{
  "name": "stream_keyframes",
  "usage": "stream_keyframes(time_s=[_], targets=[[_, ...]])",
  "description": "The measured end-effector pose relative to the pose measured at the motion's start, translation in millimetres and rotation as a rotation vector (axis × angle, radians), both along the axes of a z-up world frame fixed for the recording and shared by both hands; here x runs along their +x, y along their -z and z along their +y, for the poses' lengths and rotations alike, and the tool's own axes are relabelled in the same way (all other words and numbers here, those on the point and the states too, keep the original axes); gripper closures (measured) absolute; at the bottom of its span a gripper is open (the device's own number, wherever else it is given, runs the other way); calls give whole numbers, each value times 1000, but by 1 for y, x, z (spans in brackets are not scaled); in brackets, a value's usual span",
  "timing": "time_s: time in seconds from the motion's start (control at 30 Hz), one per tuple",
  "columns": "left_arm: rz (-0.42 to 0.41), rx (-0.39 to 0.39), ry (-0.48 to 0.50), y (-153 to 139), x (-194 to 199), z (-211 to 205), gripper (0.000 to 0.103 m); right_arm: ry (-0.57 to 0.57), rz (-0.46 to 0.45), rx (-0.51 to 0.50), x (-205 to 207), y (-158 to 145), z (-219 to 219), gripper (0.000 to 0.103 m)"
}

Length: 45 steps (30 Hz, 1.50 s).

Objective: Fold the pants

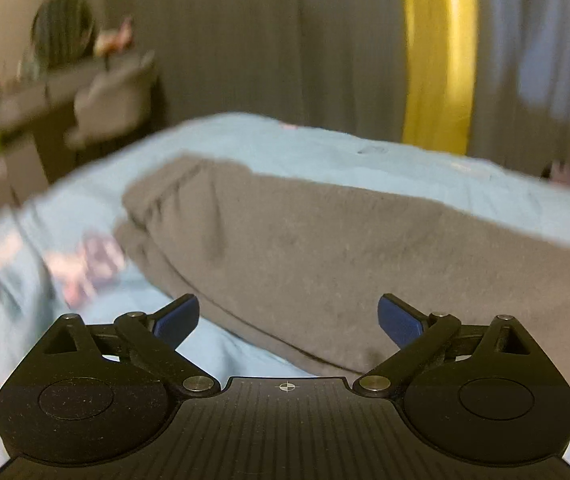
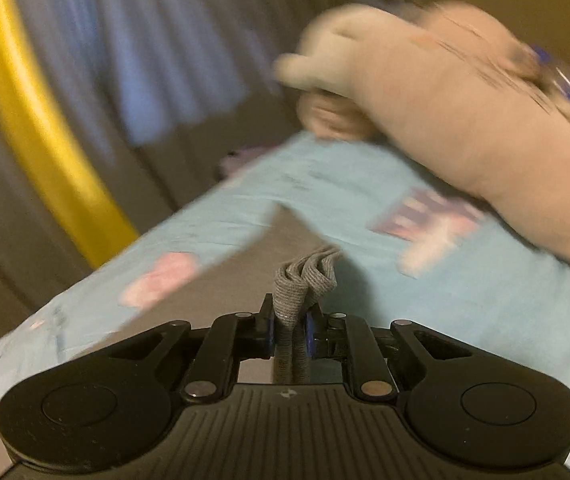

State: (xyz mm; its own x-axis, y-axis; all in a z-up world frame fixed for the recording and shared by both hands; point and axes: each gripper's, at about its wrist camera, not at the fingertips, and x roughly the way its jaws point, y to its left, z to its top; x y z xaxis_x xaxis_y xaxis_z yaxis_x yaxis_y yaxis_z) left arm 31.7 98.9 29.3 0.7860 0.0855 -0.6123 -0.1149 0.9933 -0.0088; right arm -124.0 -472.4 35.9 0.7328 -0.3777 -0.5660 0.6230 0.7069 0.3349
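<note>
The grey pants (image 1: 325, 248) lie spread across a light blue bedsheet (image 1: 325, 152) in the left wrist view, bunched at the left end. My left gripper (image 1: 288, 320) is open and empty, its blue pads just above the near edge of the pants. In the right wrist view my right gripper (image 2: 290, 330) is shut on a bunched grey edge of the pants (image 2: 301, 280), which sticks up between the pads. More grey cloth (image 2: 269, 236) stretches away over the sheet (image 2: 465, 304).
A beige plush toy (image 2: 445, 96) lies on the bed at the upper right of the right wrist view. Grey and blue curtains with a yellow strip (image 1: 437, 60) hang behind the bed. A dark shelf unit (image 1: 45, 120) with small objects stands at the left.
</note>
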Motion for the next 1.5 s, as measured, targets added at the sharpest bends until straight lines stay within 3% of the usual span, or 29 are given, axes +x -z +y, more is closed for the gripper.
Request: stream_keyframes(time_s=[0.07, 0.17, 0.3, 0.47, 0.57, 0.63, 0.67, 0.73, 0.77, 0.8, 0.87, 0.93, 1.03, 1.13, 1.2, 1.33, 1.5], targets=[[-29, -73, -12, 2, -1, 7, 3, -110, 8, -119, 24, -23, 44, 90], [-45, -36, 30, 1, -4, -1, 3, -364, 2, -239, 58, -42, 128, 90], [-48, -33, 58, 2, -9, -4, 3, -630, 56, -314, 86, -18, 224, 90], [-35, -45, 57, 5, -11, -2, 3, -760, 259, -195, 106, 59, 276, 89], [-28, -55, 71, 7, -10, -2, 3, -789, 265, -254, 103, 53, 281, 89], [-18, -60, 76, 9, -7, -3, 3, -808, 223, -166, 98, 44, 269, 81], [-12, -63, 77, 10, -6, -4, 3, -815, 197, -82, 92, 41, 259, 71], [-4, -63, 87, 11, -5, -5, 3, -766, 103, 90, 78, 34, 232, 41], [-2, -60, 97, 11, -6, -7, 3, -701, 54, 159, 73, 31, 216, 22], [-3, -56, 105, 11, -6, -8, 3, -627, 21, 219, 68, 29, 199, 12], [-3, -48, 121, 11, -7, -11, 3, -441, -25, 395, 57, 34, 161, 9], [4, -37, 129, 12, -6, -15, 3, -278, -8, 564, 45, 51, 126, 9], [27, -25, 151, 12, -5, -20, 3, -192, -78, 657, 22, 60, 95, 12], [53, -36, 222, 8, -6, -32, 3, -146, -142, 585, 6, 49, 87, 5], [81, -57, 280, 5, -3, -50, 3, -100, -117, 498, 1, 46, 89, 4], [156, -194, 382, -1, 17, -97, 3, -93, -113, 541, 6, 55, 85, 4], [314, -357, 500, 8, 57, -163, 6, -135, -100, 503, 3, 54, 92, 4]])
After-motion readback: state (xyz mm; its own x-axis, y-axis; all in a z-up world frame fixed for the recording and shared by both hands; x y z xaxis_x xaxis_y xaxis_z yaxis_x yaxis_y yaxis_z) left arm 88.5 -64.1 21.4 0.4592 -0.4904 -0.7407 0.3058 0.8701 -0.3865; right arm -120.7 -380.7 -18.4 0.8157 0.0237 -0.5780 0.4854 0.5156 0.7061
